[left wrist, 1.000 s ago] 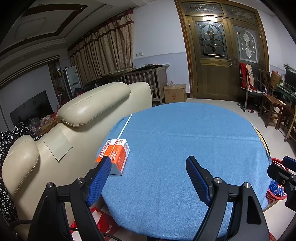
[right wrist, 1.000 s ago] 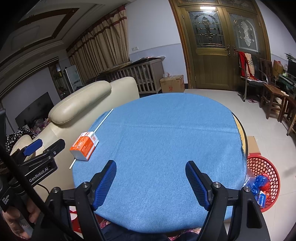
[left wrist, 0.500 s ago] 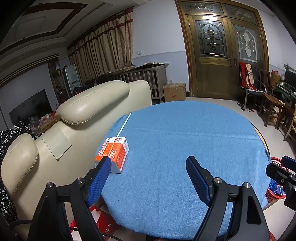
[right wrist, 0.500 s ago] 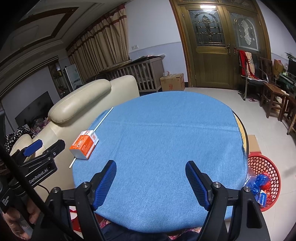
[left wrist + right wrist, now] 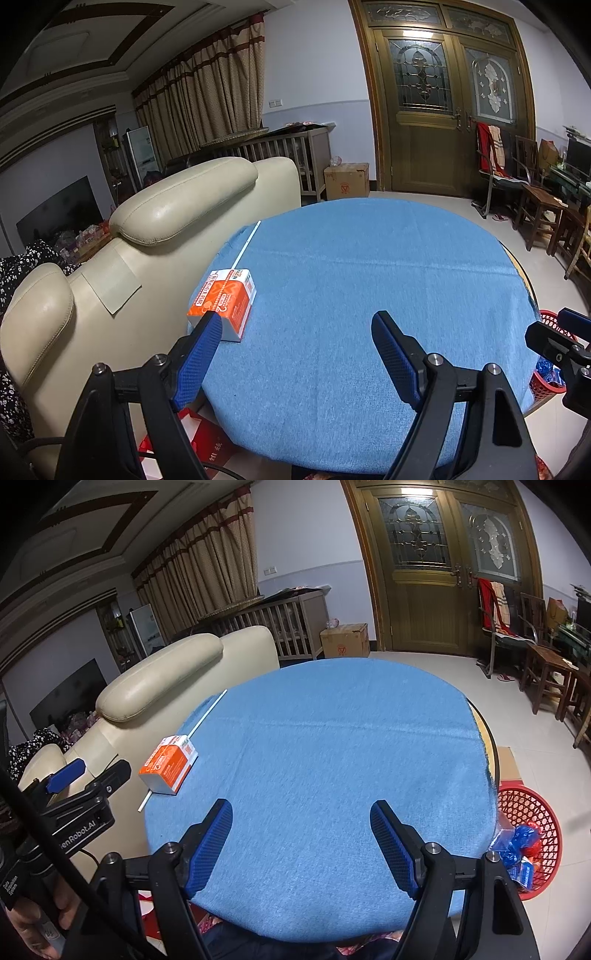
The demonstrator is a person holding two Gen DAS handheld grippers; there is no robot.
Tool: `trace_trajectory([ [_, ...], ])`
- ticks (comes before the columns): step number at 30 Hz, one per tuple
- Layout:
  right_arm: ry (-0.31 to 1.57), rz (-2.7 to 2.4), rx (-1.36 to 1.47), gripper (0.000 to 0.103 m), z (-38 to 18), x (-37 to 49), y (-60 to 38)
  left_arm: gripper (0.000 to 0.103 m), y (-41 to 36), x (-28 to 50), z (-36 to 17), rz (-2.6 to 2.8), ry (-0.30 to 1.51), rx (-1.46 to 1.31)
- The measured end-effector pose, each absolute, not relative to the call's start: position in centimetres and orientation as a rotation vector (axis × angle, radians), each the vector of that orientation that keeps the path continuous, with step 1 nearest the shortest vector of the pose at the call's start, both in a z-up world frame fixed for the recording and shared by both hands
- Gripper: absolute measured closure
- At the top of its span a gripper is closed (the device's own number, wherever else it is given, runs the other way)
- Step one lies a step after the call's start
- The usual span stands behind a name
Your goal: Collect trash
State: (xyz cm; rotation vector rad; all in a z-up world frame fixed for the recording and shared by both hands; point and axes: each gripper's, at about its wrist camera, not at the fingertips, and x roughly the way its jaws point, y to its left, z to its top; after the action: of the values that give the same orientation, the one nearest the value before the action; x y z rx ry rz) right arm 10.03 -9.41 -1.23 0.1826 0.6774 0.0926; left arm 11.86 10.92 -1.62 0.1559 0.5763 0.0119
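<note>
Sofa (image 5: 155, 236) beside table (image 5: 369, 295); basket (image 5: 532, 812) right

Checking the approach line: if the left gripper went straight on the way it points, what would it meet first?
Probably the bare blue tablecloth: the left gripper points down at it, jaws open. The orange box lies just off its left finger, likely missed, though depth is unclear.

The round table is covered by a matt, woven blue cloth (image 5: 332, 757) with a fine rough texture. The orange-and-white carton (image 5: 223, 302) is smooth printed cardboard with a slight sheen. The red basket (image 5: 532, 812) is openwork plastic; the cream sofa (image 5: 177, 206) is glossy leather-like upholstery.
</note>
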Motion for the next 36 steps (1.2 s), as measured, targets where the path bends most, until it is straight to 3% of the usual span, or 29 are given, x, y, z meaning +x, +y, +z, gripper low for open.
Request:
trace_trajectory([
  [36, 0.744, 0.069, 0.207, 0.023, -3.2, 12.7, -11.0, 0.019, 9.6, 14.0, -3.5, -0.019, 0.622, 0.16],
])
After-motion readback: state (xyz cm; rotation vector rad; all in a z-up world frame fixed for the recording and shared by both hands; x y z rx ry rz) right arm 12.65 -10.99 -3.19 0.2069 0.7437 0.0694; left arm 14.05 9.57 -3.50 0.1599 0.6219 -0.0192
